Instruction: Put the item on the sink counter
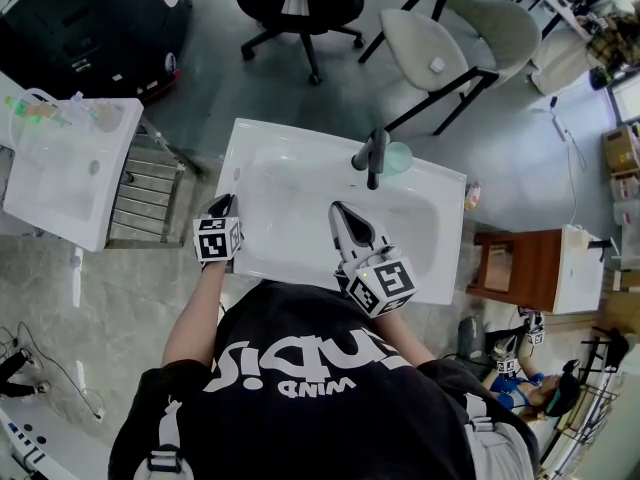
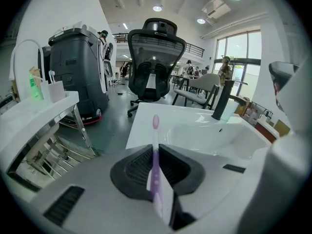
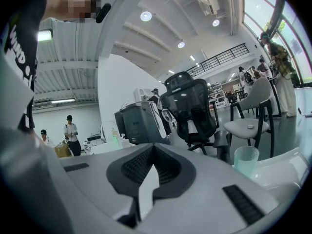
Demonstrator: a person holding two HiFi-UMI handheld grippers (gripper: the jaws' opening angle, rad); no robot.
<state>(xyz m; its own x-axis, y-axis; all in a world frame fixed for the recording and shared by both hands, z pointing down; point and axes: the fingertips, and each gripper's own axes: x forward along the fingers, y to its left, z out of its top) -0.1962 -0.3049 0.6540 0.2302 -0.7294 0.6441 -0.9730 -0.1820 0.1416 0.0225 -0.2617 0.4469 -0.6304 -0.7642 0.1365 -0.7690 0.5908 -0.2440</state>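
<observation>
Toothbrush [image 2: 155, 162] clamped in left gripper [image 1: 224, 204].

The left tongs [image 2: 156, 165] were closed on a purple toothbrush [image 2: 155, 139], whose head pointed up and away and showed against the left rim of the white sink [image 2: 146, 126]. A black tap [image 2: 223, 97] rose at the far rim, with a pale cup [image 2: 229, 113] just beside it. A black chair [image 2: 156, 57] stood beyond.

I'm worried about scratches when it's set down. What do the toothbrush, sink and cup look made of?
The toothbrush: pale purple, slightly translucent handle, probably plastic. The sink: white and glossy with soft reflections, likely ceramic or resin. The cup: frosted, translucent pale green; plastic or glass, can't tell.
</observation>
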